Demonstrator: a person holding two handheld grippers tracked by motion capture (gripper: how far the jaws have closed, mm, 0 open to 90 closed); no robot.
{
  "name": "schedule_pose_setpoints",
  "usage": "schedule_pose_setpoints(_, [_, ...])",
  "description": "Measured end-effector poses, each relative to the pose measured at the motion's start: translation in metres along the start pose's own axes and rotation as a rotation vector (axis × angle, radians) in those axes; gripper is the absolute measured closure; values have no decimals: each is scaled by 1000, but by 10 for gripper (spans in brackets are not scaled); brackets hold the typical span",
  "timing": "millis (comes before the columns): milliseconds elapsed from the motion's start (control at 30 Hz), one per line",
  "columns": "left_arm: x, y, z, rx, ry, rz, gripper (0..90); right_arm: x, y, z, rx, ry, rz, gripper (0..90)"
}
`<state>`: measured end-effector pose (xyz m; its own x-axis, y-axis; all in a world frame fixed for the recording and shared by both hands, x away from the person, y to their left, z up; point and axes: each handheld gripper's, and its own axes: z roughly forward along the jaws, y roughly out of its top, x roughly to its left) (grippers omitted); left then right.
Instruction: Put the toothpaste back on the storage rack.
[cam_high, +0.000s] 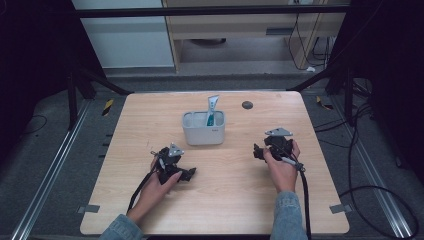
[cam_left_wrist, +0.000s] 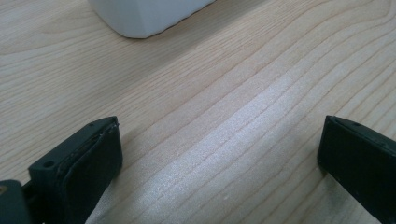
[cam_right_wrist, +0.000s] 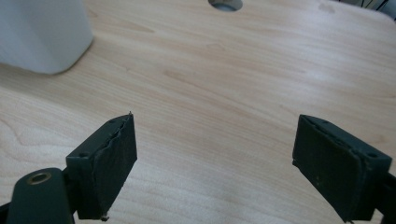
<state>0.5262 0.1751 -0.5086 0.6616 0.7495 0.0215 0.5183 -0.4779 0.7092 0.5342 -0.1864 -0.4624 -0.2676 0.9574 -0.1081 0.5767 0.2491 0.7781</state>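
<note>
A pale wooden table (cam_high: 225, 200) stands on a dark carpeted floor, with black frame posts at its sides and a light cabinet beyond its far edge.

Toward the far middle of that table sits a white, round-cornered plastic holder (cam_high: 203, 128) with 3 or so top compartments, and a white and teal tube (cam_high: 211, 111) stands upright in its right compartment, its long axis nearly vertical and leaning a little to the right, its flat end above the rim. The holder lies far of both grippers and between them.

The left gripper (cam_high: 187, 173) rests low on the table, near and slightly left of the holder, pointing right; in the left gripper view its jaws are spread wide over bare wood, and the holder's base (cam_left_wrist: 149, 16) shows at the top, ahead and to the left. The right gripper (cam_high: 256, 151) sits right of the holder, pointing left toward it; its jaws too are released and hold nothing, and the holder's wall (cam_right_wrist: 42, 35) shows at the upper left of the right gripper view.

Judging from this, the right gripper is the nearer to the tube, since the tube stands on the holder's right side. A grasp would need the jaws raised above the rim and closed across the tube's flat width.

A small dark round hole (cam_high: 247, 105) lies far right of the holder.
</note>
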Motion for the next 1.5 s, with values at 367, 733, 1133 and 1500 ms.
schedule_pose_setpoints(367, [0,0,0,0,0,-2,0,6,-15,14,25,37,24,148])
schedule_pose_setpoints(733, [0,0,0,0,-1,-3,0,8,-25,28,14,36,103,133])
schedule_pose_setpoints(1133, [0,0,0,0,0,-3,0,10,-29,36,20,37,124,122])
schedule_pose_setpoints(1500, [0,0,0,0,0,-2,0,17,-28,40,67,49,96,83])
